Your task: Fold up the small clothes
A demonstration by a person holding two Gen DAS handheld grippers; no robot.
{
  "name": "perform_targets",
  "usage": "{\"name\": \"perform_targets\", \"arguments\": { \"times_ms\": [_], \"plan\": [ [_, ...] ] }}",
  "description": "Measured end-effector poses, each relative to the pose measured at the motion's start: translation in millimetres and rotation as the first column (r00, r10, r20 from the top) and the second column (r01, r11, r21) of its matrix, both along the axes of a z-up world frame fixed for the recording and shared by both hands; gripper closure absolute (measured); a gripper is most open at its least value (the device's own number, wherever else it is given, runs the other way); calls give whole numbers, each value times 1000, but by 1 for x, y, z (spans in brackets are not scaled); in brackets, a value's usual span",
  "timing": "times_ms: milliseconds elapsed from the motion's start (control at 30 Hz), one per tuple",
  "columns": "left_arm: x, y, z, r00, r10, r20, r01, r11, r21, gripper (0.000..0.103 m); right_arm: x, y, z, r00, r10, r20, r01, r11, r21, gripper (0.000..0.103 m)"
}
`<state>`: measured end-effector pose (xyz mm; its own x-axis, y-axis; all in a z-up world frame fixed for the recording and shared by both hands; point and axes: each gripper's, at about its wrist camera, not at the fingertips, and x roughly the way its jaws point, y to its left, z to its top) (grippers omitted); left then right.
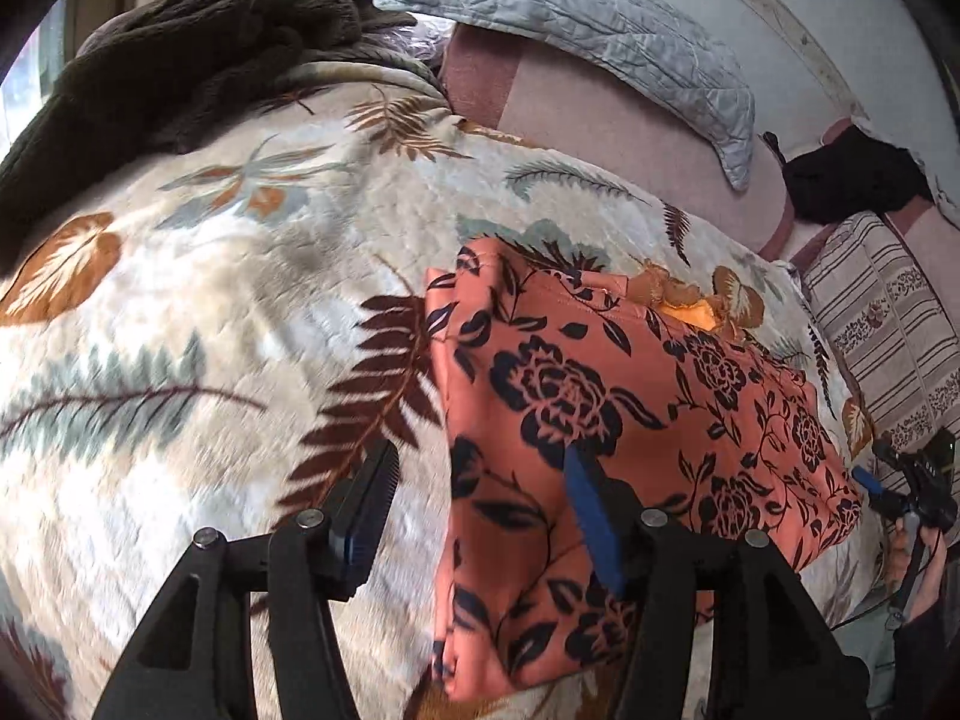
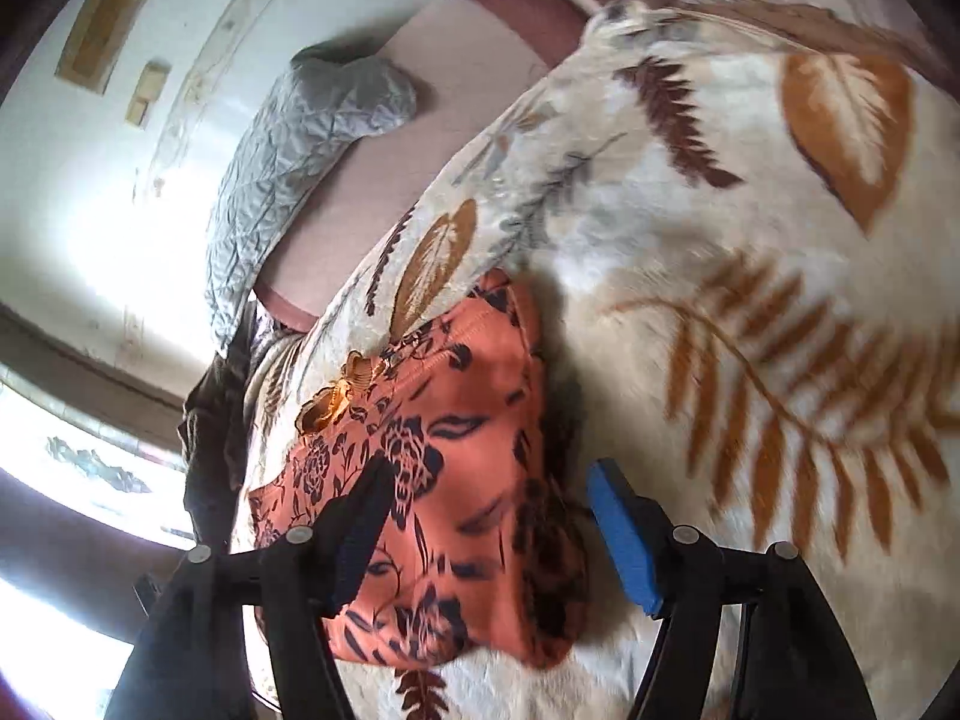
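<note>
on the leafy bed blanket [image 1: 180,312] lies the orange top [image 1: 600,420]. both grippers, left [image 1: 480,516] and right [image 2: 492,528], have fingers spread wide. i think: pinch both edges evenly, fold flat.

Garment [image 1: 600,420] on blanket [image 1: 210,300]; pillow [image 1: 600,30] behind

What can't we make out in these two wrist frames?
- Orange floral garment: near edge hidden by the left gripper fingers in the left view; layers underneath unseen, so fold count unknown.
- Leaf blanket: motion-blurred in the right view.
- Right gripper: contact with the cloth unclear.
- Dark clothes pile: cut by the fisheye edge.
</note>
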<state>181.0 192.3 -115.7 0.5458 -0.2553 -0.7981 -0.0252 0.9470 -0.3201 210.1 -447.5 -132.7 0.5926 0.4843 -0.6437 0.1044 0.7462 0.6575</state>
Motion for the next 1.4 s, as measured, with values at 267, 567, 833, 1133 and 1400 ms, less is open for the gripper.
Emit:
{"name": "perform_targets", "arguments": {
  "times_ms": [267,567,833,1133,1400],
  "plan": [
    [57,-14,-27,998,11,-62,-9,999,31,47,100,37,-29,987,87,-138,-113,974,-197,92],
    [54,-17,-3,997,4,73,-10,997,82,98,94,70,44,990,134,51,-97,887,-451,97],
    [77,-10,-40,997,76,-23,-72,988,137,83,132,56,-26,996,16,-82,-52,885,-462,86],
    [-22,7,28,979,147,142,-154,987,40,39,4,26,36,994,-103,48,112,959,-260,30],
    [-101,-36,-4,986,134,98,-129,990,-57,32,-119,25,-69,947,-266,-180,312,896,318,28]
  ]
}}
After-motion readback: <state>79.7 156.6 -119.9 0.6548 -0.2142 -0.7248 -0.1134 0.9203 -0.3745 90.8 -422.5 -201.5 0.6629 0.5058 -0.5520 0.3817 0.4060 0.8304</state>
